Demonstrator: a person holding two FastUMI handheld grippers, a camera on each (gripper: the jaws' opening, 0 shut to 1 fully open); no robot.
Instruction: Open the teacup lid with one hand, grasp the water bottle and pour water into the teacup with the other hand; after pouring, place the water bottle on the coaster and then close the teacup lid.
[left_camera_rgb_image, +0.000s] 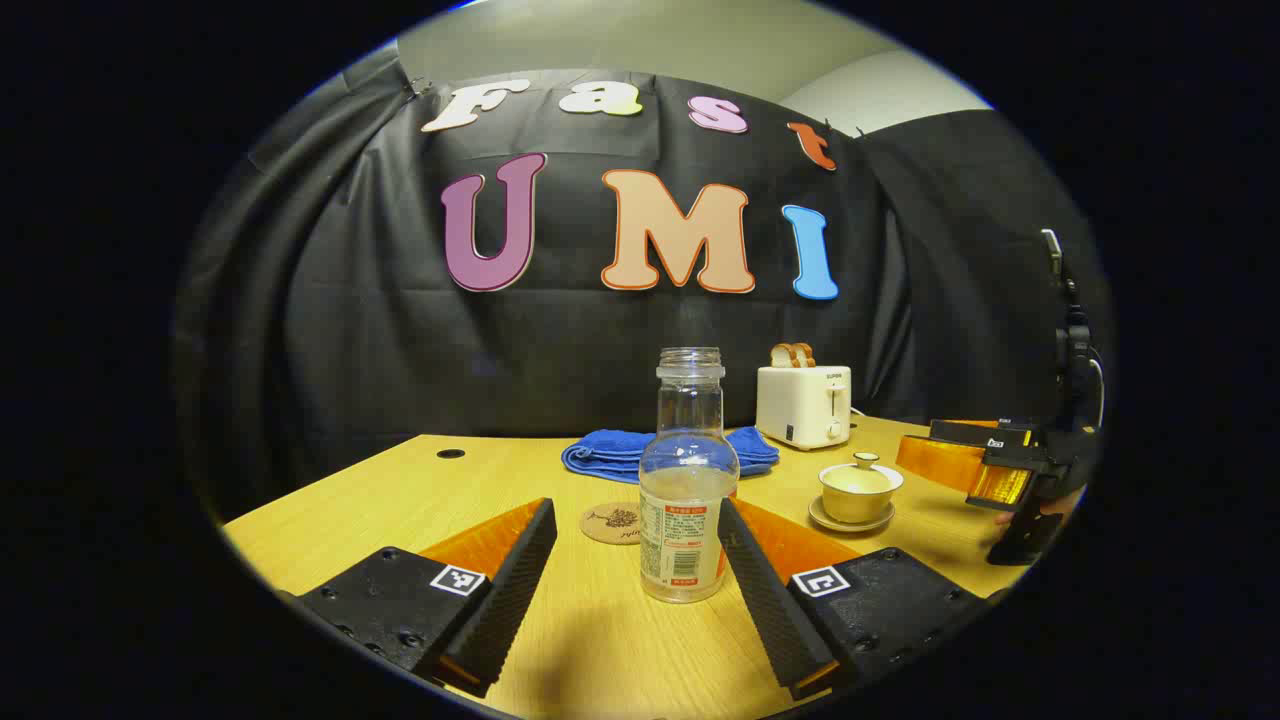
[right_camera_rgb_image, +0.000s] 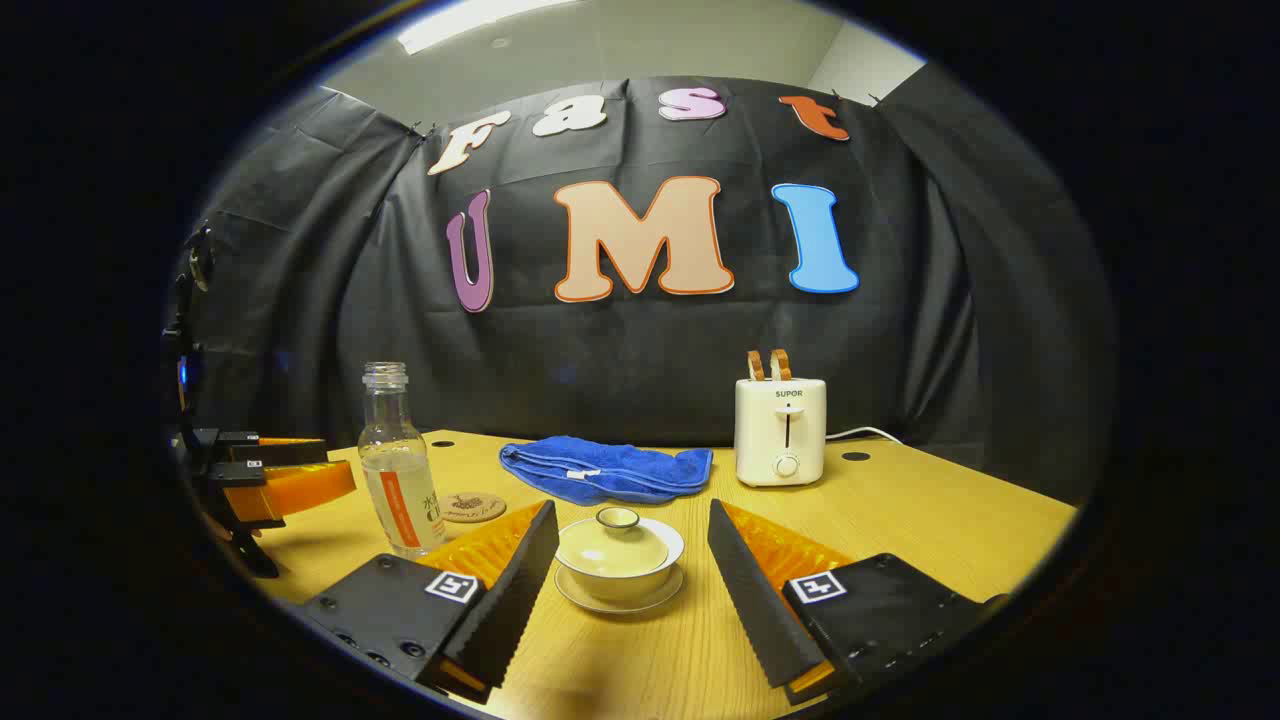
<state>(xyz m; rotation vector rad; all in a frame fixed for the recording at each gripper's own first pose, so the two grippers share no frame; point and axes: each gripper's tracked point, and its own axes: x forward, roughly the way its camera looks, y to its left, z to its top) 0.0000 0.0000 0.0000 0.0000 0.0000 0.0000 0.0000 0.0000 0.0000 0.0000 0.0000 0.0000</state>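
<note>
Both my jaws open: left gripper (left_camera_rgb_image: 635, 575) flanks clear uncapped plastic bottle (left_camera_rgb_image: 687, 480); right gripper (right_camera_rgb_image: 632, 575) flanks lidded cream teacup (right_camera_rgb_image: 619, 555). Blue towel (right_camera_rgb_image: 605, 470), white toaster (right_camera_rgb_image: 781, 430) behind.

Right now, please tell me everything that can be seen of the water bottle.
The water bottle is clear, plastic by its look, with a ribbed neck and no cap. A white and red label wraps its lower body, and a little water sits in the bottom part. It stands upright on the wooden table, in front of the round coaster, not on it. The left claw is open around it, fingers apart from its sides.
</note>
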